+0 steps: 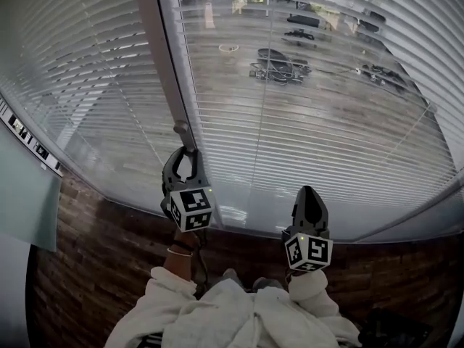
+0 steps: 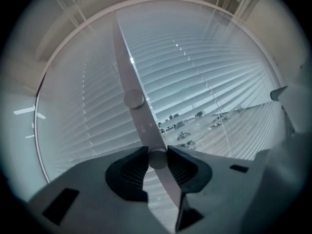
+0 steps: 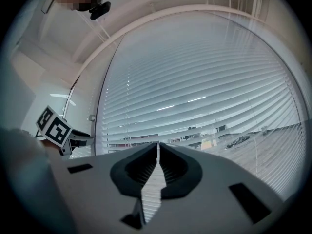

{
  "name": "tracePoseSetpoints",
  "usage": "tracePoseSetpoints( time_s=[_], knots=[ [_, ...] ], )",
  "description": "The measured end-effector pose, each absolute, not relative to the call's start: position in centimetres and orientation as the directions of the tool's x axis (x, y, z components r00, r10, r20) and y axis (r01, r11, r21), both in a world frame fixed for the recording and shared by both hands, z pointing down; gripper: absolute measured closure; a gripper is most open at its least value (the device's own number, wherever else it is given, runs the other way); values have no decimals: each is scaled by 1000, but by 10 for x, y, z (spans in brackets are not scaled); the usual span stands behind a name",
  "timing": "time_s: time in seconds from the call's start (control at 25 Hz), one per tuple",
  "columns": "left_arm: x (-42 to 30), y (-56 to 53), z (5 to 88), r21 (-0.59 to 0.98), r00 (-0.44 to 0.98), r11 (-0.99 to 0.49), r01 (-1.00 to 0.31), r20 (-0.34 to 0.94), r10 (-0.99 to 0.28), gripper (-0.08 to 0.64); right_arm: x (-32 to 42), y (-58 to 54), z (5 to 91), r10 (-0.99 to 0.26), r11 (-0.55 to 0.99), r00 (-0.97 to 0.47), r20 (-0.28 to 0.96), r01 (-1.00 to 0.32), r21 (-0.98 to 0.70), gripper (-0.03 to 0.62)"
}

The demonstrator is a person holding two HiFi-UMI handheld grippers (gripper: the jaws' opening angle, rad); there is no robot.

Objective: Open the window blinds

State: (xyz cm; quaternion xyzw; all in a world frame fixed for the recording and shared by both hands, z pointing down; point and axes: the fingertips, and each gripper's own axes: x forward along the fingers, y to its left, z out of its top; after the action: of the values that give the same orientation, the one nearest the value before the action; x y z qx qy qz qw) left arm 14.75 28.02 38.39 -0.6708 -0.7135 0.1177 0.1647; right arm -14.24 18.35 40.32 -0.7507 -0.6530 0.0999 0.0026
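Grey knob (image 2: 157,160) — btwn left gripper (image 2: 157,150) jaws

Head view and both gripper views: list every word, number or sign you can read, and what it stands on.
No readable words or numbers in any view.
Left cube, right cube: black-and-white square patterns, no letters.
Strip at the head view's left edge: dark marks, too small to read.
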Motion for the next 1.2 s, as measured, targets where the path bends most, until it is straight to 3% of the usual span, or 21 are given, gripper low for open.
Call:
tracePoseSetpoints(
  time_s=[0.28, 0.72, 1.2],
  knots=[
    [146, 279, 385, -473, -34, 62, 879, 67, 997, 437, -142, 184, 402, 981, -144, 124, -146, 980, -134, 580],
    [140, 276, 396, -743, -21, 33, 668, 26, 999, 437, -136, 186, 413, 983, -143, 123, -139, 980, -140, 580],
    [136, 274, 407, -867, -35, 29, 497, 13, 999, 437, -138, 189, 425, 983, -137, 118, -141, 981, -137, 580]
  ],
)
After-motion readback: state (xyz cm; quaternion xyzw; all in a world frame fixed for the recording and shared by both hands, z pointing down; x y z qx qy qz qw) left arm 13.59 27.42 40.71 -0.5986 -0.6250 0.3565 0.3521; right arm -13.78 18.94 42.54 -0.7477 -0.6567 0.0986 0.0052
